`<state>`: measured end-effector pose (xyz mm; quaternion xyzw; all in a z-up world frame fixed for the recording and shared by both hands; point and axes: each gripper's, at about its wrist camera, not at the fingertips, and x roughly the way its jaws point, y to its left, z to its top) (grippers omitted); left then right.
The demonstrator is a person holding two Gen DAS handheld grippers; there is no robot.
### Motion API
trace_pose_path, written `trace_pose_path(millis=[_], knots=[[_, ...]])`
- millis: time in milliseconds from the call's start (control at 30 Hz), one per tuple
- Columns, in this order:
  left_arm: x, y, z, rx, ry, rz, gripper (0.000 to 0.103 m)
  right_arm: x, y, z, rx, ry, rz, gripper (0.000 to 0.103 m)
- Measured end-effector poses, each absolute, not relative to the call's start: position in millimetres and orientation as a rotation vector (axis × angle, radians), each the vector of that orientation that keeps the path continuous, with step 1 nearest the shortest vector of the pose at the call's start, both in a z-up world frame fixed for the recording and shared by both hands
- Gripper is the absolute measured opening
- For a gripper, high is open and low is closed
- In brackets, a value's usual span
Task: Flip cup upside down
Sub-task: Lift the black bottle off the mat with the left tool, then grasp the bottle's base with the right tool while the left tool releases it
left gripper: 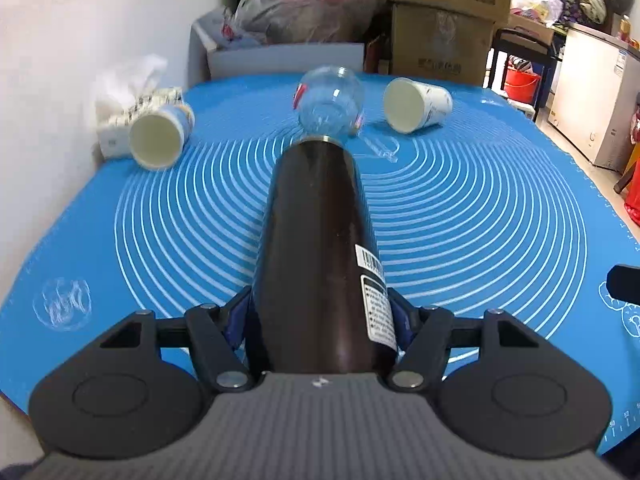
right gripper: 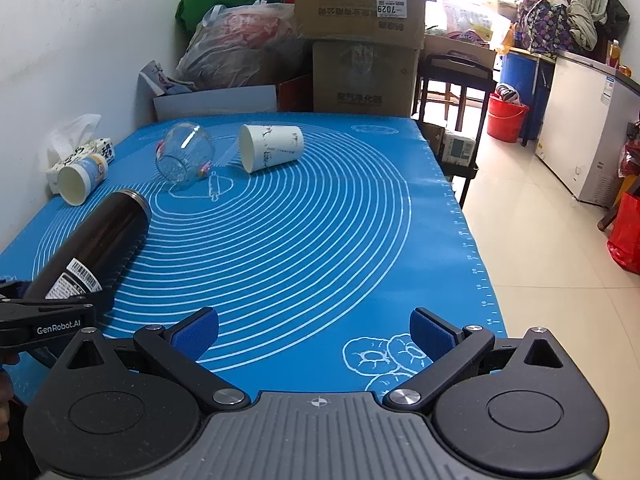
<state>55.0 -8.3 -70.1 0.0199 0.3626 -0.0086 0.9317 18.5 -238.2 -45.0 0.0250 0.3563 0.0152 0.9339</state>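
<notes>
My left gripper (left gripper: 320,316) is shut on a dark brown metal tumbler (left gripper: 320,248), gripped near its base, with its steel rim pointing away from me. From the right wrist view the tumbler (right gripper: 92,244) lies tilted, low over the blue mat (right gripper: 300,248), with the left gripper (right gripper: 48,320) at its base. My right gripper (right gripper: 314,332) is open and empty over the mat's near edge. A clear glass cup (left gripper: 330,100) (right gripper: 184,156) and two paper cups (left gripper: 160,136) (left gripper: 416,104) lie on their sides at the far end.
A tissue pack (right gripper: 76,144) sits by the left wall. Cardboard boxes (right gripper: 360,32) and plastic bags (right gripper: 240,48) stand behind the table. The table's right edge drops to a tiled floor (right gripper: 540,240) with a red bucket (right gripper: 506,118).
</notes>
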Motion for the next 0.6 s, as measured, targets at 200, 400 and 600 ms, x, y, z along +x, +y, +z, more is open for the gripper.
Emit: trace_pose_path(millis=[200,400,600], knots=[[54,-8,-60,0.069,0.693,0.013,0.082,17,-237,-45,0.046,0.731,0.035,0.103],[55,-2,-60,0.054,0.704,0.031,0.085,15,-236,-44,0.046,0.729,0.033,0.103],[53,2,-58,0.045,0.700,0.037,0.085,14,-236,-44,0.047,0.727,0.032,0.103]])
